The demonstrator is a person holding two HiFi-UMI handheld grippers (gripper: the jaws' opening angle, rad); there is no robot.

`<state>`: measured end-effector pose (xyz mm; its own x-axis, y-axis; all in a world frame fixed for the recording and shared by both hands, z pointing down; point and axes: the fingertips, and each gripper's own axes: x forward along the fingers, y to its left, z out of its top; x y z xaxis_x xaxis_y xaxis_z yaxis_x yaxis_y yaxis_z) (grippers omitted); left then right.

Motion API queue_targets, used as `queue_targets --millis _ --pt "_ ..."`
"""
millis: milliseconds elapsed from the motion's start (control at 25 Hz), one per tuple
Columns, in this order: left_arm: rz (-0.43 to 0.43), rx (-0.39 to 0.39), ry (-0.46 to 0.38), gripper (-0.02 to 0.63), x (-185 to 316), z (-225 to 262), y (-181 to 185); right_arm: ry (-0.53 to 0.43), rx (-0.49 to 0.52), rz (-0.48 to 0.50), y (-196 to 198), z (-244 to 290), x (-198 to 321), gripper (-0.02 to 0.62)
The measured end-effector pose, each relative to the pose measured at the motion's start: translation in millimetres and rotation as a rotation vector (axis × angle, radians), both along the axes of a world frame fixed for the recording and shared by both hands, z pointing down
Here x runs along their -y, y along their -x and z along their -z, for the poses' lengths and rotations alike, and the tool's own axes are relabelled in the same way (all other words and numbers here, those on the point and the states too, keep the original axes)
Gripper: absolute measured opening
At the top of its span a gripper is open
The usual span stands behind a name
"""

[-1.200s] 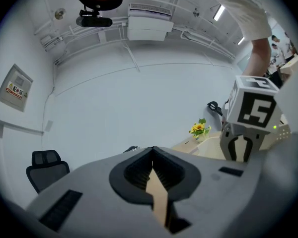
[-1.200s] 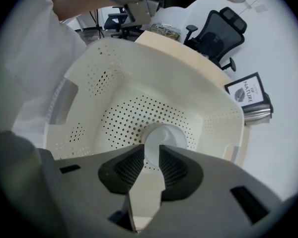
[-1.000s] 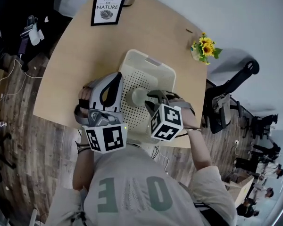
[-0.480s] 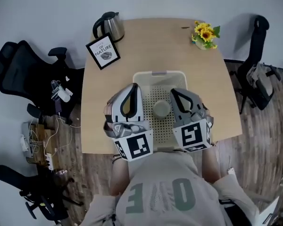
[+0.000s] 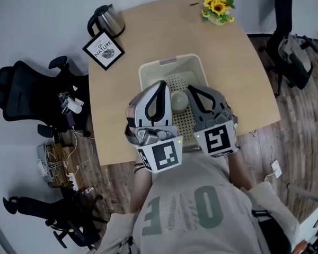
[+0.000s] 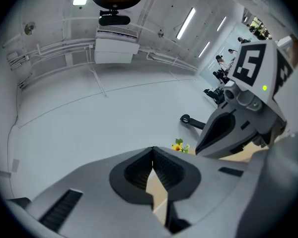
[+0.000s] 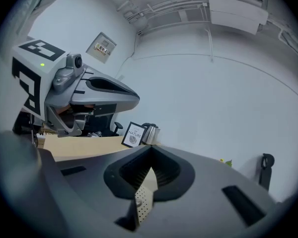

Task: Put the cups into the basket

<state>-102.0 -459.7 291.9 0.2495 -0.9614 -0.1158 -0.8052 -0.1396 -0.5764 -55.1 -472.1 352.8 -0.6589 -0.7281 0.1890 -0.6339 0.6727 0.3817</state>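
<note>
A cream perforated basket stands on the wooden table. One pale cup lies inside it, seen between the two grippers. My left gripper hangs over the basket's left half, shut with nothing in it. Over the right half hangs my right gripper, also shut and empty. In the left gripper view the jaws meet, with the right gripper alongside. The right gripper view shows its jaws closed above a strip of the basket.
A framed sign and a steel kettle stand at the table's far left. A small pot of sunflowers sits at the far right. Office chairs flank the table, and cables lie on the floor at the left.
The head view has swung round, so the table sits differently in the picture. Both grippers stay shut side by side over the basket, and the cup stays inside it.
</note>
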Motion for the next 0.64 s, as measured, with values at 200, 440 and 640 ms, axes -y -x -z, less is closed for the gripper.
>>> queue_targets --millis 200,440,640 --pt "-0.004 0.001 -0.005 0.009 1.1 0.4 -2.2 -0.054 -0.037 -0.012 -3.4 21.2 -0.7 -0.002" --pt "0.002 -0.012 -0.003 0.009 0.9 0.1 0.0 -0.089 -0.037 0.000 -3.0 30.5 -2.4 -0.002" --pt "0.004 -0.007 -0.006 0.009 1.0 1.4 3.2 -0.093 -0.030 0.013 0.4 33.1 -4.5 -0.002"
